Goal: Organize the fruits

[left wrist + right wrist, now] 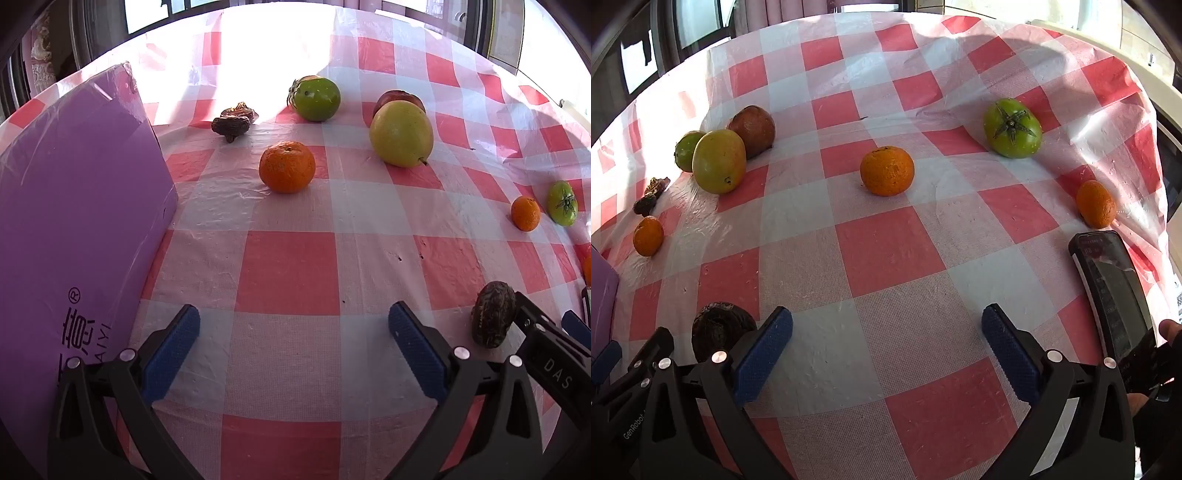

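In the left wrist view, your left gripper (293, 349) has its jaws spread wide with nothing between them, just bare checkered tablecloth (291, 273). Straight ahead of the jaws sits a mandarin (287, 167), and beyond it a green tomato (317, 98). Ahead and right of the jaws is a big yellow-green pear (401, 133) with a dark red fruit (399, 99) touching it from behind. The purple box (74, 221) stands close outside the left jaw, so a sloppy sweep that way could bump it. Just outside the right jaw there's a dark wrinkly fruit (493, 317), right up against the other gripper's arm, so the two tools could knock together if you both go for it.

In the right wrist view, your right gripper (886, 349) is spread open too and empty. A mandarin (887, 170) sits dead ahead, a green tomato (1012, 128) ahead and right, and another mandarin (1095, 204) is far right, near the table's side. The phone (1113, 295) lies just outside the right jaw, easy to clip. Everything's round, so I'd guess an off-center squeeze sends fruit rolling across that slick plastic cloth.
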The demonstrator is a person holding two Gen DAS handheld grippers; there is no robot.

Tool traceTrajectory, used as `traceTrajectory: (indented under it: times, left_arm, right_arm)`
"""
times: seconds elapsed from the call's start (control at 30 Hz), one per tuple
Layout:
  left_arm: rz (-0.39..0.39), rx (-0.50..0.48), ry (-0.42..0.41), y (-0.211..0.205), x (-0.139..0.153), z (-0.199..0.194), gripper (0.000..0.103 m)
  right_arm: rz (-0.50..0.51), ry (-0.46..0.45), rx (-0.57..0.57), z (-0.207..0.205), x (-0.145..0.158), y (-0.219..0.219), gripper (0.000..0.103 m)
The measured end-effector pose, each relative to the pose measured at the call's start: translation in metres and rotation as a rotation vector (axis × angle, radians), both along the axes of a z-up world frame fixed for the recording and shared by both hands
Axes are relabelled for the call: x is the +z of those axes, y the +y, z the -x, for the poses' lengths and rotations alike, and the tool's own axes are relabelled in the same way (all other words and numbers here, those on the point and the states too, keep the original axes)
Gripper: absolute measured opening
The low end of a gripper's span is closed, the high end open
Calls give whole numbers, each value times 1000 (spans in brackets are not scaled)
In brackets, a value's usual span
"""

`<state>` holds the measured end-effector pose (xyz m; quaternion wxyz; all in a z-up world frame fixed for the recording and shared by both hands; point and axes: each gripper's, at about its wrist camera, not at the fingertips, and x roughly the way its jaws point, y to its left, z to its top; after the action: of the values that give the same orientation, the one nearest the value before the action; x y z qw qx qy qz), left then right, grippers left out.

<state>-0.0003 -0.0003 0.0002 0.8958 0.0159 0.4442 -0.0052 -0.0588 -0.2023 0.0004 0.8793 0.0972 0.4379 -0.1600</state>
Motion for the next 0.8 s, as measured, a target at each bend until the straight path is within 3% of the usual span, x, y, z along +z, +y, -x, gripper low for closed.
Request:
traceTrajectory:
  times: [0.8]
  left_arm:
    - [6, 0, 6, 0, 0, 0, 102]
  right_arm:
    - [-1, 1, -1, -1, 0, -1, 99]
